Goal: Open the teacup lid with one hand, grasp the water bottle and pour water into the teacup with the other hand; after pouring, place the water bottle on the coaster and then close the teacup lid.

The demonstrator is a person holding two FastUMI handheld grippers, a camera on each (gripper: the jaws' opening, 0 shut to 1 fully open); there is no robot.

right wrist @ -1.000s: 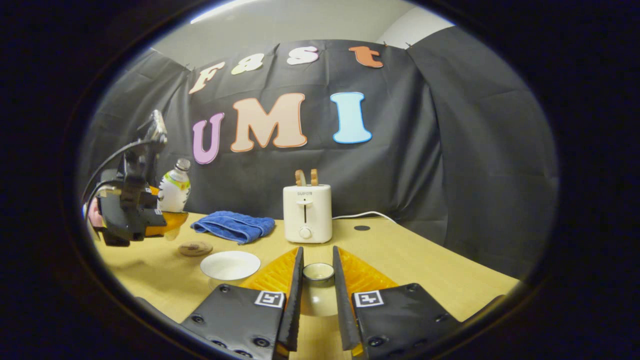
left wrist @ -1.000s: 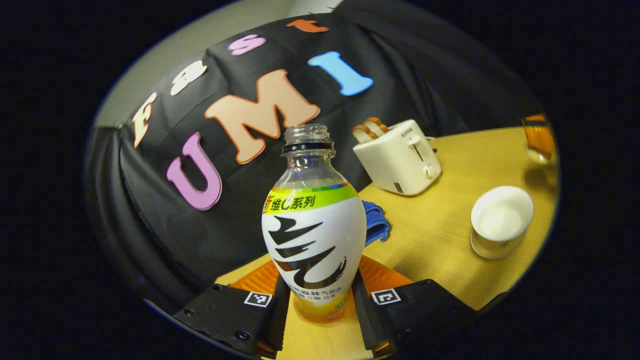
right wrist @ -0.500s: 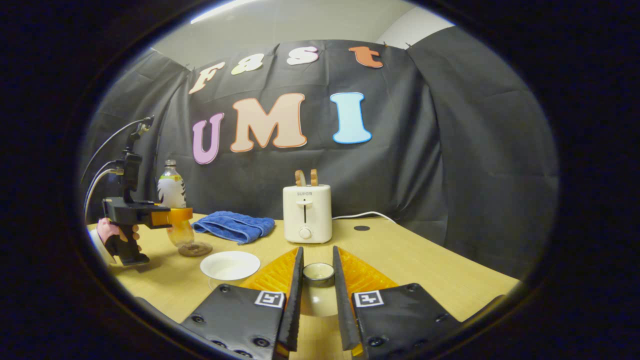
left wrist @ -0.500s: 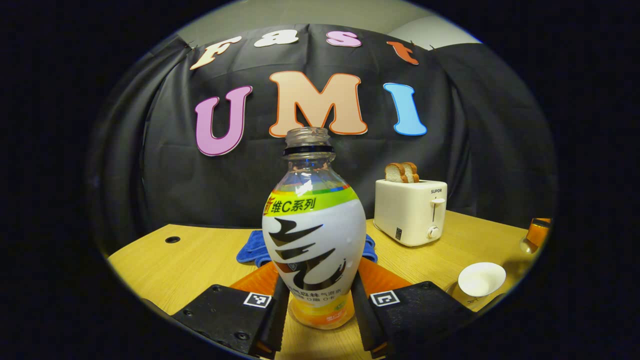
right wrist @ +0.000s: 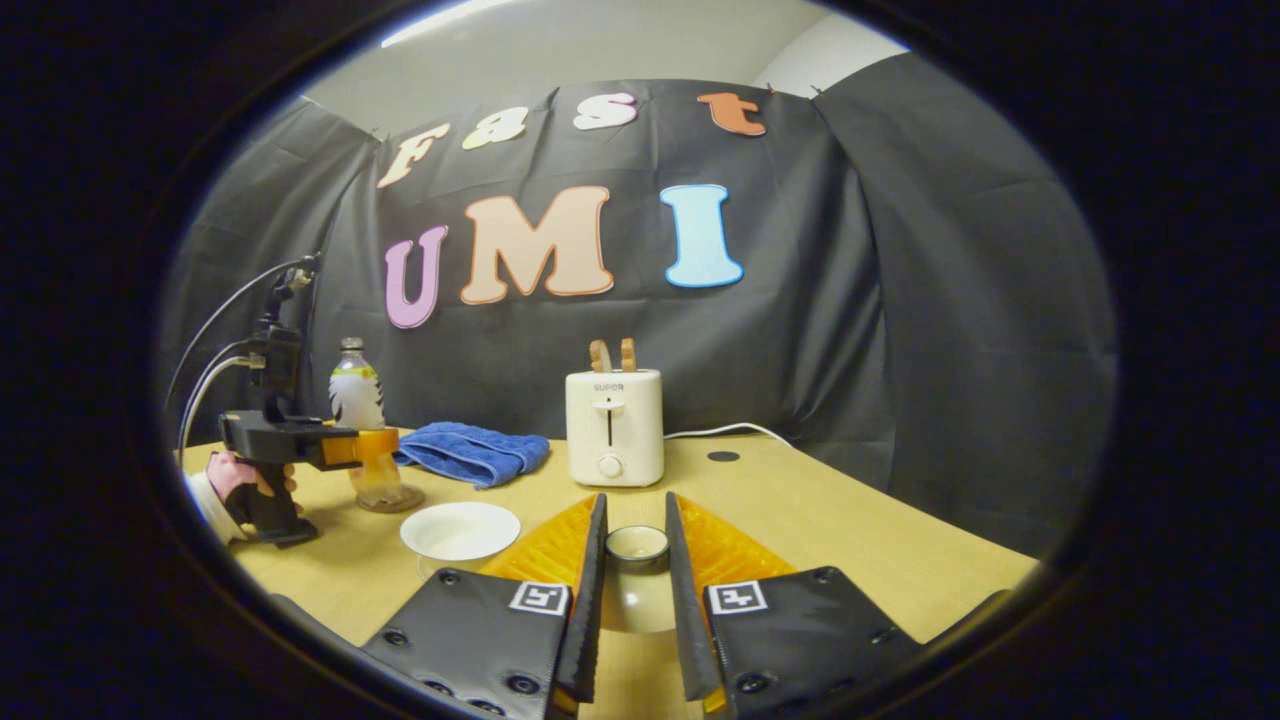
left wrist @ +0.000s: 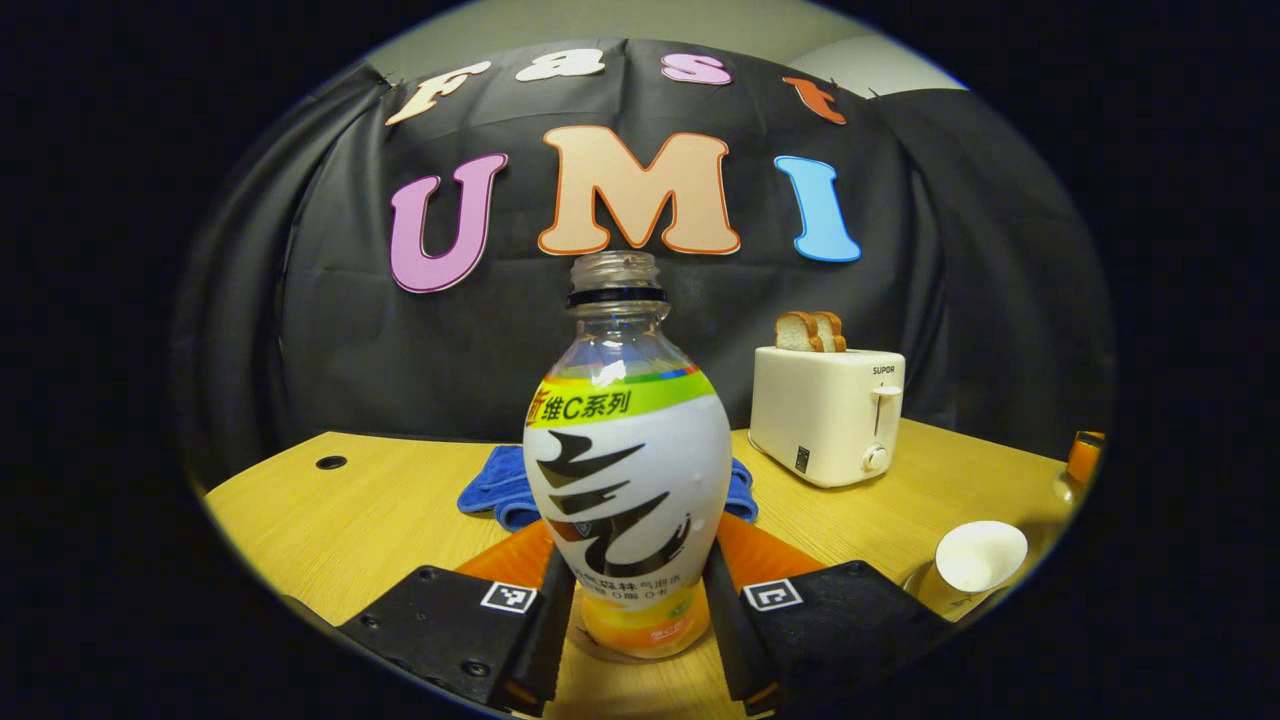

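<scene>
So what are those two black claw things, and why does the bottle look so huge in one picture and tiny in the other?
They are grabbers that a person holds, one in each hand, each carrying a camera. The left gripper squeezes the water bottle, so in the left gripper view the bottle looks huge. The right gripper view sees that bottle from far off, standing on a coaster, with a hand holding the grabber. The right gripper pinches the teacup lid. On the table sit the open teacup, a toaster and a blue towel.
</scene>
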